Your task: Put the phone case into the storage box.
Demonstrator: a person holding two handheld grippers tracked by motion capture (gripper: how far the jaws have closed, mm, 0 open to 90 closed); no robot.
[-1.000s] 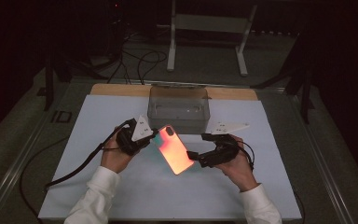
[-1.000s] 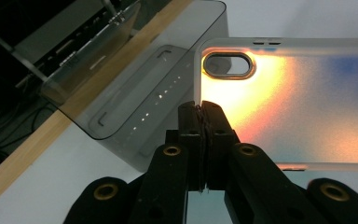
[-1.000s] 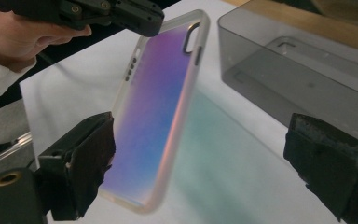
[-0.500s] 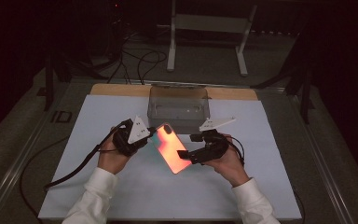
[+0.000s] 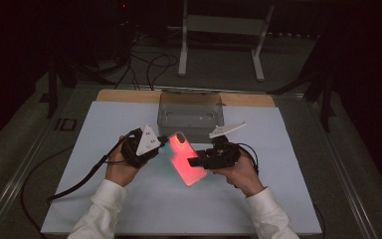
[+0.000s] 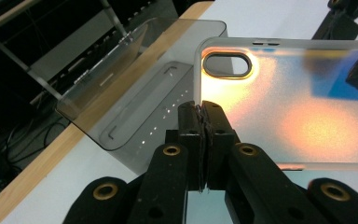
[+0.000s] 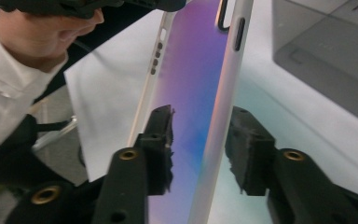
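Observation:
A translucent phone case (image 5: 181, 159) glowing orange-pink hangs over the white mat between both hands. My left gripper (image 5: 163, 142) is shut on the case's upper-left edge; in the left gripper view its jaws (image 6: 200, 109) pinch the rim just below the camera cut-out of the case (image 6: 289, 107). My right gripper (image 5: 193, 162) reaches in from the right. Its jaws (image 7: 198, 135) have just been closing and now straddle the side wall of the case (image 7: 200, 70), with a gap still showing on the inner side.
A clear grey box (image 5: 190, 112) with its lid tipped back stands just behind the case, near the mat's far edge. The white mat (image 5: 278, 199) covers the table. A metal stand (image 5: 221, 25) and cables lie on the floor beyond.
The right gripper has moved left to the case, and its jaws have narrowed around the case's side edge. The left gripper holds as before.

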